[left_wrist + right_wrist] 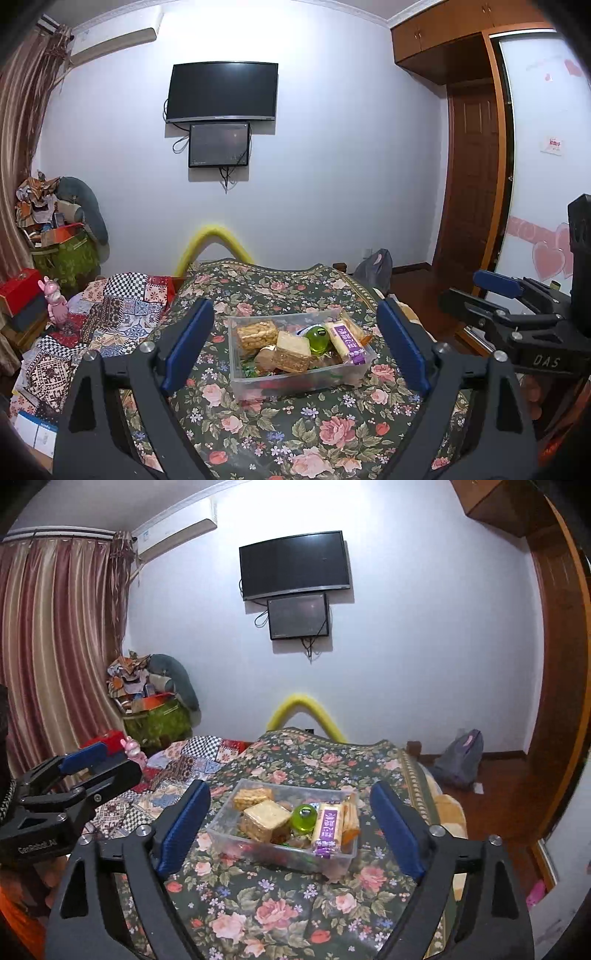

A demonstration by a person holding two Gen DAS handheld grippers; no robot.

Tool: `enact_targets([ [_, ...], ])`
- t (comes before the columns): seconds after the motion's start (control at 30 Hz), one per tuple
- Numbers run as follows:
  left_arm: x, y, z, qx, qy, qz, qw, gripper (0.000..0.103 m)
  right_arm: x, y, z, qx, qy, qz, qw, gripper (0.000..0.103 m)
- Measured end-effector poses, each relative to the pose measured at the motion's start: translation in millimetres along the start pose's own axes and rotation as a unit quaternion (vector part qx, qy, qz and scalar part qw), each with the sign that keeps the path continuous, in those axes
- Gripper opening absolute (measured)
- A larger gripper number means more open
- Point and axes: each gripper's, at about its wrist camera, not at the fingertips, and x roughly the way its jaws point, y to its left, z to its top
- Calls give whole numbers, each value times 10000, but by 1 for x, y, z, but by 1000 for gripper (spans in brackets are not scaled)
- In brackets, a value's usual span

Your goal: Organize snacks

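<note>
Clear plastic bin sits on the floral bedspread, snacks already inside; your left gripper and right gripper hover, fingers spread, empty. Little appears left.

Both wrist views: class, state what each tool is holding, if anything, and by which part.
Nothing is held. The left tool and the right tool both stand open above the floral cloth, short of the clear snack box; every snack lies inside it.
</note>
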Motion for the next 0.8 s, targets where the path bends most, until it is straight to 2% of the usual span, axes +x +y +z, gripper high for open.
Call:
enact_targets([
  [0.23,-8,1,-3,-70,-26,10,10000,95,-9,5,-5,-38,-103,-71,9999,102],
  [0.47,-12,1,-7,-82,-60,41,9999,101,-15,7,-8,-27,-164,-100,9998,103],
  [0.8,-11,2,-11,-61,-25,19,10000,101,-16,7,-8,-17,-171,-99,9998,103],
])
